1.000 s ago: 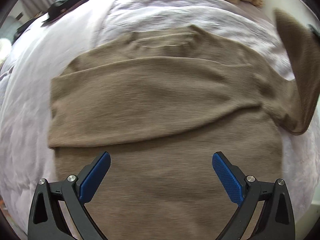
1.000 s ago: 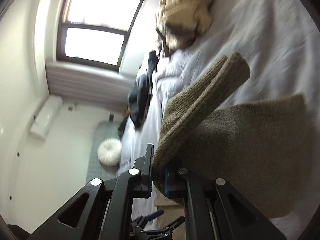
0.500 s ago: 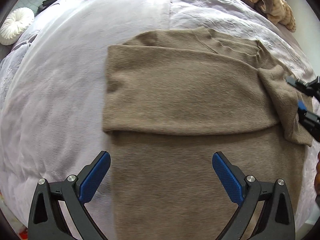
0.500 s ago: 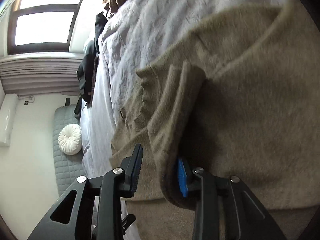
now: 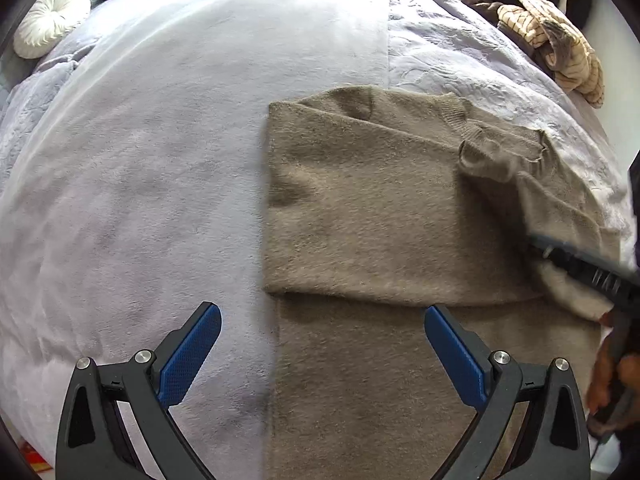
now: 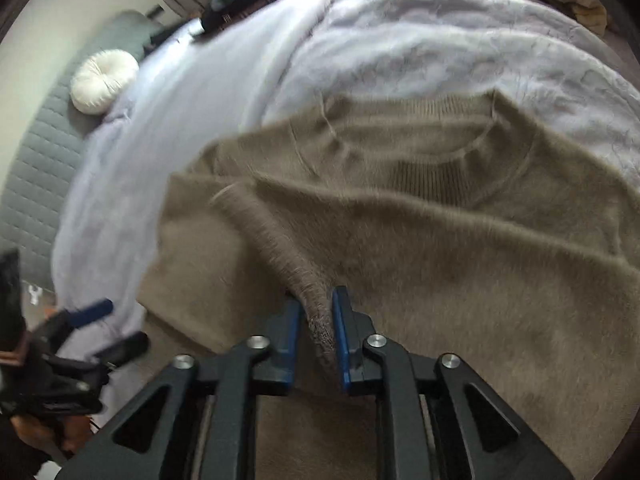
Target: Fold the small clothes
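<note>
a taupe knit sweater [image 5: 384,216] lies flat on a pale lavender bedspread [image 5: 140,184], partly folded, one sleeve laid across the chest. the left gripper [image 5: 322,344] hovers over the sweater's left edge with its blue-padded jaws spread wide and nothing between them. the right gripper [image 6: 316,320] sits low over the garment; its jaws have just been opening and now stand narrowly apart, a ridge of the sleeve cuff [image 6: 316,304] standing up between the pads, though whether they press it is unclear. a round white cushion [image 5: 52,20] rests at the far left, and a striped beige garment [image 5: 560,44] is heaped at the far right.
</note>
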Tool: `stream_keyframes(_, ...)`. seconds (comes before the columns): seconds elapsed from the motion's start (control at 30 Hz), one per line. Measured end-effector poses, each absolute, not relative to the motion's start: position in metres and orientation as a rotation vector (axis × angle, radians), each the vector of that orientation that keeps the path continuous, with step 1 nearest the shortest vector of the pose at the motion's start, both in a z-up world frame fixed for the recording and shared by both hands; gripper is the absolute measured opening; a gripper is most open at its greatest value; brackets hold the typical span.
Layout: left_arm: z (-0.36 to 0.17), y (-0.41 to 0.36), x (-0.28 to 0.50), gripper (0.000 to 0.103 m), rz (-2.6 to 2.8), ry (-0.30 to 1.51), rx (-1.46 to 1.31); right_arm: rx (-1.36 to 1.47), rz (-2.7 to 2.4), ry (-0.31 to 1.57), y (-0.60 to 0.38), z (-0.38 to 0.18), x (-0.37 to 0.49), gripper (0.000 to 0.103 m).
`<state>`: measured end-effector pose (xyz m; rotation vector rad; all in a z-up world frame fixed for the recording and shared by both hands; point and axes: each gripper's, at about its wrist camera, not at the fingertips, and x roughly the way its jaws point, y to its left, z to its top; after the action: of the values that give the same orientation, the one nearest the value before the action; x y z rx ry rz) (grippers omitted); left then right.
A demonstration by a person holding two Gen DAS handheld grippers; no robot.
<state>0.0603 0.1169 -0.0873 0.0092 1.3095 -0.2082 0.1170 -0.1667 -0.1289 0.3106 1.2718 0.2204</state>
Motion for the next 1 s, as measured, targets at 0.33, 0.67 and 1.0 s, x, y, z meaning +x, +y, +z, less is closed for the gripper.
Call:
stream_keyframes(0.33,-0.108,0.046,0.088,0.102,-0.497,1.398,-0.170,0.753,0.165,1.189,-0.244,-0.117,0.032,0.070)
stream_keyframes(0.67,-0.112,0.010,0.104,0.102,-0.541,1.400,-0.325,1.083,0.062,1.097,-0.291,-0.135,-0.044,0.070)
stream_keyframes(1.0,-0.105,0.027,0.114,0.011,-0.530,1.319,-0.377,1.195,-0.002,1.052,-0.320,-0.148,-0.083,0.070)
